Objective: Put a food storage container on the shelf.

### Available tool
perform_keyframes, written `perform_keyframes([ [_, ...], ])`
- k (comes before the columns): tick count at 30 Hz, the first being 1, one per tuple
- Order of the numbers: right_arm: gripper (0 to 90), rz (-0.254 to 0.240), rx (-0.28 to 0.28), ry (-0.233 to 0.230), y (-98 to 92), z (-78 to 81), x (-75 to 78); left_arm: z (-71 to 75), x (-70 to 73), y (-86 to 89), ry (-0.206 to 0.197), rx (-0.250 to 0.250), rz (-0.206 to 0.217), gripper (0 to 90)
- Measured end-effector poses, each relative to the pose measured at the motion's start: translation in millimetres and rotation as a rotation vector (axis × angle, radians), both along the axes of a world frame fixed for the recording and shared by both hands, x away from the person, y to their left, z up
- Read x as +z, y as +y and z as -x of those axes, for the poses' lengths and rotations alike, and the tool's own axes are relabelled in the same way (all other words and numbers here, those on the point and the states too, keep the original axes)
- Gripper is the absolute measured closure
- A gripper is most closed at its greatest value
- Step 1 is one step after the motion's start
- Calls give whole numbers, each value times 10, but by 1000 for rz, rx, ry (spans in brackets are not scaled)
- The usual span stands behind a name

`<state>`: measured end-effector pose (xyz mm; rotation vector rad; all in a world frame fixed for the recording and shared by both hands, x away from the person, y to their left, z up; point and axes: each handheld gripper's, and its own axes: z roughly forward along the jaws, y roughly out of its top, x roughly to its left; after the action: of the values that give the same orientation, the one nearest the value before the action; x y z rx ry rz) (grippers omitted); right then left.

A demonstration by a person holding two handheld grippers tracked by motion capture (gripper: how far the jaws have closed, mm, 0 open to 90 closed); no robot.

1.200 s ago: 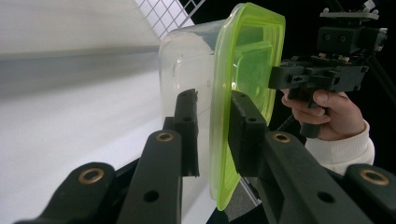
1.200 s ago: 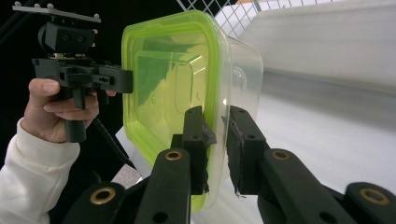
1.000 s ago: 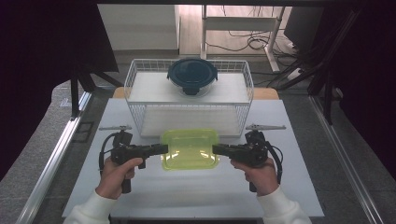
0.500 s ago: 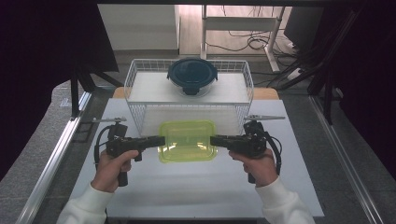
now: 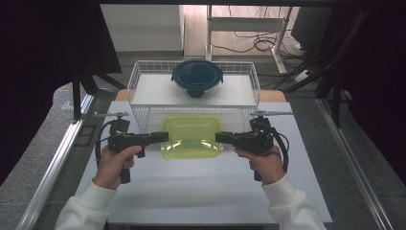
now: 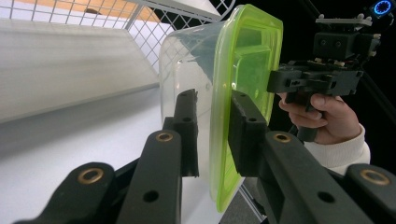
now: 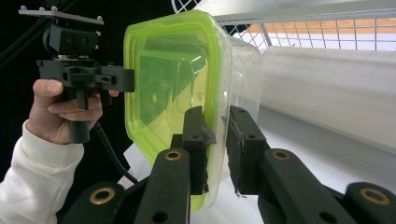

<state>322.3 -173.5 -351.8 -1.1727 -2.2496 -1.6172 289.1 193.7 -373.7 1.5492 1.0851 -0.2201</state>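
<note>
- No readable writing, brand or label on anything in any view.
- Count: 2 food containers, 1 wire basket, 2 tools, 2 hands in white sleeves.
- Container 1: clear rectangular tub w/ lime-green lid [image 5: 192, 136], held between the two tools above the white tabletop [image 5: 206, 191], just in front of the basket's near wall. Lid faces up in high view.
- Left tool [image 5: 163, 137]: jaws closed on the tub's left edge. Left gripper view shows one pad on the green lid [image 6: 243, 70], the other on the clear wall, rim clamped between.
- Right tool [image 5: 221, 137]: jaws clamped on the tub's right edge. Right gripper view shows the lid rim [image 7: 163, 74] pinched between both pads.
- Both tools point inward, roughly level, facing each other across the tub.
- Left hand [image 5: 115, 163] and right hand [image 5: 265, 160] each grip a tool handle; a black cable loops off each tool.
- Container 2: round tub w/ dark blue lid [image 5: 197, 78], sits inside the white wire basket [image 5: 143, 76], toward its back middle, well apart from the green-lidded one.
- Basket stands at the tabletop's far edge, white liner on its floor.
</note>
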Motion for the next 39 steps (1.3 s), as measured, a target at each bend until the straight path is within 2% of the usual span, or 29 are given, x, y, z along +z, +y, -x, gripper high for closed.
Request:
perform_keyframes([
  [7,778,10,-7,-1,13,-42,35,-23,67,-8,-9,5,-13,749],
  [16,783,-10,-18,8,0,-118,85,-92,219,-19,-32,-1,-30,744],
  [30,786,-31,-18,-28,31,-289,398,-199,597,16,-95,18,-40,743],
  [34,785,-34,-17,-47,64,-346,488,-253,681,46,-101,24,-37,743],
  [39,785,-35,-20,-48,92,-408,564,-305,746,62,-106,29,-36,743],
])
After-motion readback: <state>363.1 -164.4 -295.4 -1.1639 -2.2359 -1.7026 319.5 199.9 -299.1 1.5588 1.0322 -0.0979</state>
